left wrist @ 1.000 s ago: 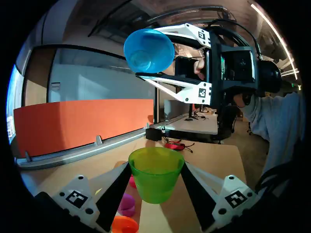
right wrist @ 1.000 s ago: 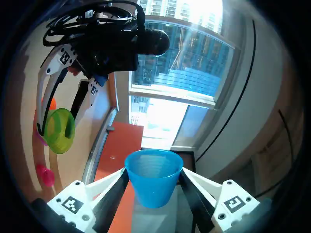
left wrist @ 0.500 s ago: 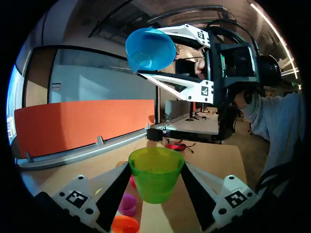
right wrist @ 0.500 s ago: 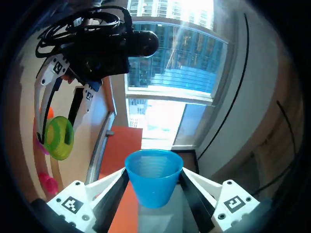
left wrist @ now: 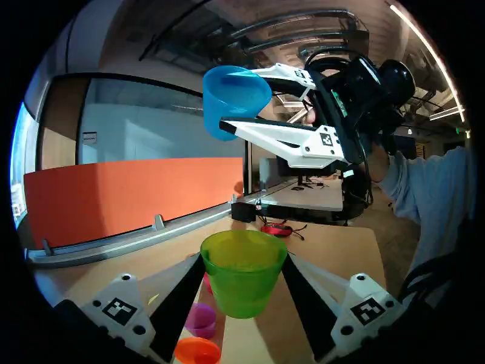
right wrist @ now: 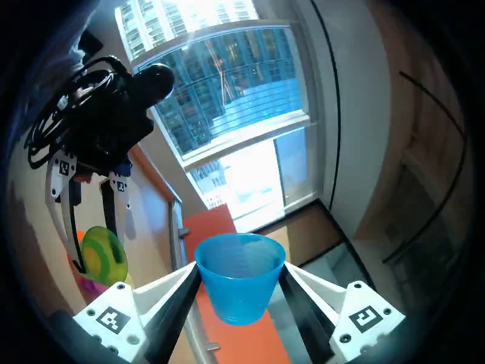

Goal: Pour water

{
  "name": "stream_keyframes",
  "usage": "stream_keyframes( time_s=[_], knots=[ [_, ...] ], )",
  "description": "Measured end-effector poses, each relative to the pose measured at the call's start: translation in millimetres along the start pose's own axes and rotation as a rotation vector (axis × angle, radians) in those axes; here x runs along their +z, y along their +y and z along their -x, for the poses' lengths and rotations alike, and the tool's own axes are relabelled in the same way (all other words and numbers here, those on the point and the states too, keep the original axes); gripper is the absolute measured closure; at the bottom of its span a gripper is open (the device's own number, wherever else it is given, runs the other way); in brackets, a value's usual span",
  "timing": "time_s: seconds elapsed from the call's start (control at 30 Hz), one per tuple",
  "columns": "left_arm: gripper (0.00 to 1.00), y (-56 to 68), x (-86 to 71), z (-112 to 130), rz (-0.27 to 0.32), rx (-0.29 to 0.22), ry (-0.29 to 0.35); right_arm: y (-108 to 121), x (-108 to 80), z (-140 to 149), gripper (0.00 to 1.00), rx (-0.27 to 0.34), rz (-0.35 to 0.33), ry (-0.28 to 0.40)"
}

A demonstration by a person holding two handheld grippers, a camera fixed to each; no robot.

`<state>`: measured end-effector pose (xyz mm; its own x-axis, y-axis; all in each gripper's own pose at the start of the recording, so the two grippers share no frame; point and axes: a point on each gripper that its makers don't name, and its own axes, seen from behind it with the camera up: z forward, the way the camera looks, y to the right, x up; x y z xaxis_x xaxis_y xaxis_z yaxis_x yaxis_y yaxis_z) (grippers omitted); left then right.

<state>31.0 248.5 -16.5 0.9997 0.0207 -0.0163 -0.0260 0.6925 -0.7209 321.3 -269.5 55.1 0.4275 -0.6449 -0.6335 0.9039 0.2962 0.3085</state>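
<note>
In the left gripper view my left gripper [left wrist: 242, 285] is shut on a green cup [left wrist: 243, 278], held upright above the wooden table [left wrist: 339, 242]. Higher up, my right gripper [left wrist: 242, 106] is shut on a blue cup [left wrist: 233, 97], tipped with its mouth up and to the right, above the green cup. In the right gripper view the blue cup [right wrist: 240, 276] sits between the fingers of the right gripper [right wrist: 240, 285]. The green cup [right wrist: 104, 256] appears at lower left, held in the left gripper [right wrist: 91, 258]. No water is visible in either cup.
A pink cup [left wrist: 200, 318] and an orange cup [left wrist: 197, 350] lie on the table under the green cup. An orange partition [left wrist: 127, 191] runs along the table's far edge. A person's sleeve [left wrist: 430, 194] is at the right. Large windows [right wrist: 242, 109] are behind.
The right gripper has rotated, swinging the blue cup from mouth-toward-the-camera to mouth up and to the right. In the right gripper view the scene has turned and the green cup sits lower. The left gripper stayed still.
</note>
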Motion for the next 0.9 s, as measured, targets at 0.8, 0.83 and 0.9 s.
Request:
stream_keyframes(
  time_s=[0.8,0.83,0.9],
  knots=[
    [0.14,-4.4,-3.1,-13,-0.021,0.015,0.019,-34,-19.5,5,0.11,0.807,-0.06,-0.003],
    [0.14,-4.9,-3.6,-14,-0.023,0.017,0.02,-34,-20.0,6,0.11,0.834,-0.062,-0.003],
    [0.14,-5.9,-4.6,-16,-0.027,0.02,0.023,-34,-21.1,6,0.11,0.886,-0.066,-0.003]
  ],
)
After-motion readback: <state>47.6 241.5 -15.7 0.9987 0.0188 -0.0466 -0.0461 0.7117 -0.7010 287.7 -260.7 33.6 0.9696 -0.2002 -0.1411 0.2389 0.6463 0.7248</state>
